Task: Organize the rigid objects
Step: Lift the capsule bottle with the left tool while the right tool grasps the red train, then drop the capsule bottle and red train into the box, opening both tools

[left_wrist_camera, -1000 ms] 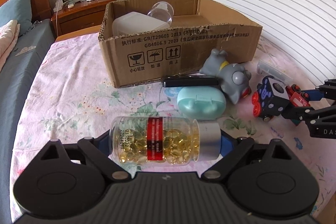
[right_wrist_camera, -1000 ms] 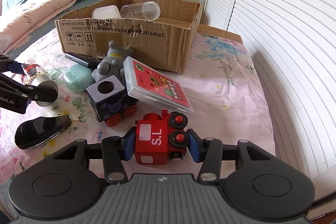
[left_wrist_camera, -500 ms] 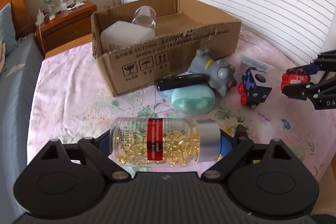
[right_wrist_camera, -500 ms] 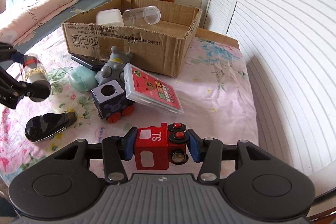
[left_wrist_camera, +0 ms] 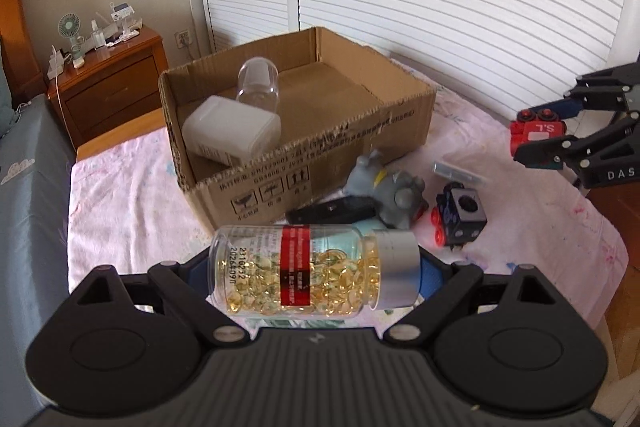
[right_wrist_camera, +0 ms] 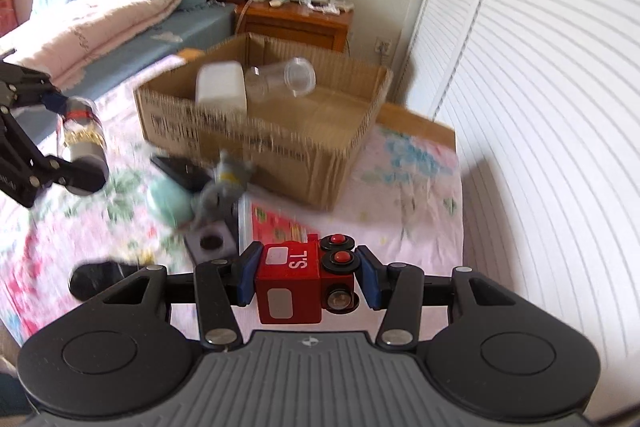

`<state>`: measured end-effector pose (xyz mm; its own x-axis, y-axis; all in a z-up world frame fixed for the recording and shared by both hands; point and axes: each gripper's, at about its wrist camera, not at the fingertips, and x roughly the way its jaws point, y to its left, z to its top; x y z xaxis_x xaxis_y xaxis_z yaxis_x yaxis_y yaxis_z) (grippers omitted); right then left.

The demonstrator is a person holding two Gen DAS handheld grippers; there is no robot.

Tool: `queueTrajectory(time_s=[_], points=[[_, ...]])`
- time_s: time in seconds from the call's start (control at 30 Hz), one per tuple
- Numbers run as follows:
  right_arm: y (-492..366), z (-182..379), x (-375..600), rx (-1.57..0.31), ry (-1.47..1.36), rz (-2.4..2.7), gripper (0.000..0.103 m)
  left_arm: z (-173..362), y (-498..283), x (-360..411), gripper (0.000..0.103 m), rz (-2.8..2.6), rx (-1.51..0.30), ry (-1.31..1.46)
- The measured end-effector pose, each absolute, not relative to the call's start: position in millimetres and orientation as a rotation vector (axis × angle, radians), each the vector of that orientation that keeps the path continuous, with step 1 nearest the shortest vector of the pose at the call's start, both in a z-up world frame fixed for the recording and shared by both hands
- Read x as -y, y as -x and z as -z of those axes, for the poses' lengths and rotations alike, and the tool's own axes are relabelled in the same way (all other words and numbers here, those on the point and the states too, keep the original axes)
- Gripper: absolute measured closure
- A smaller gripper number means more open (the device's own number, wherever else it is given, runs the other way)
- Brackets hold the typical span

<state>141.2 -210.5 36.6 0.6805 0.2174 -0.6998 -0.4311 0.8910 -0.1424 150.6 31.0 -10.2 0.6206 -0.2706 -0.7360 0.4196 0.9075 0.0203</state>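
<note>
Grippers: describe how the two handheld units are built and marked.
Both match. The left gripper and right gripper have a ribbed grey body flanked by two black round housings, black linkage arms with silver pivot pins, and blue pads lining the jaws. White lettering marks the side of each, only partly readable. No cables, hands or sleeves show.
</note>
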Motion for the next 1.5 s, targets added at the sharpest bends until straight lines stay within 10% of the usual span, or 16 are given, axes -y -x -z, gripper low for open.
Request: queueTrajectory(time_s=[0.6,0.73,0.93,1.5], points=[[-260.0,-72.9,156.7,-0.657,0.268,-0.447,0.048,-25.8,-235.9,-30.8,0.01,0.324,-0.737,-0.228],[-273.9,-65.9,159.4,-0.673,0.218,-0.418,0.016,-27.5,-250.3,-28.3,0.01,0.32,-0.737,-0.218],[-257.2,-59.9,167.2,-0.691,0.186,-0.343,0.0,-28.9,-260.4,-18.4,0.01,0.327,-0.743,-0.224],[-192.2,-35.6,200.9,-0.759,0.031,-0.167,0.0,-28.1,-313.4,53.5,0.01,0.407,-0.814,-0.229]])
